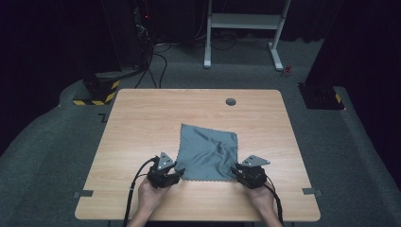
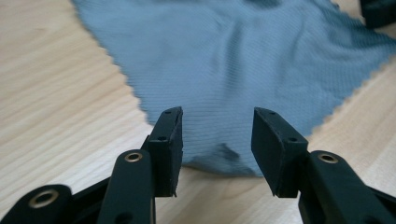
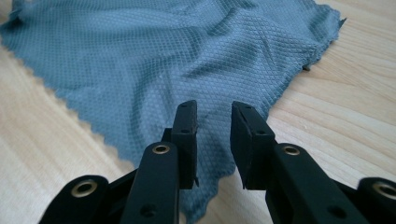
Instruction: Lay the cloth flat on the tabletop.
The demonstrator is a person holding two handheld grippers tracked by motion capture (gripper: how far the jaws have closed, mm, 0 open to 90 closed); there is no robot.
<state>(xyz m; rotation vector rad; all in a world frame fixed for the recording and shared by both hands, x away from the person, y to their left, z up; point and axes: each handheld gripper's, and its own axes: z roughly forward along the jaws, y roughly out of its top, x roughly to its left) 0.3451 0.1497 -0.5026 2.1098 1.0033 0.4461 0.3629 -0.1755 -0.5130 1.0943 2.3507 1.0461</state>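
Pale wooden desk (image 1: 142, 118) bears a rumpled grey square cloth (image 1: 208, 151), its near corners straddled by left claw (image 1: 178, 173) and right claw (image 1: 235, 170), both part-open, gripping nothing, seemingly poised to pinch.

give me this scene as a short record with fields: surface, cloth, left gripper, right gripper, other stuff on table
surface: light wooden table
cloth: grey cloth, spread out but wrinkled, zigzag edges, lying on the near half of the table
left gripper: left gripper at the cloth's near left corner, fingers apart with the corner between them, not pressing it
right gripper: right gripper at the near right corner, fingers apart over the corner
other stuff on table: round grey cable port near the far edge
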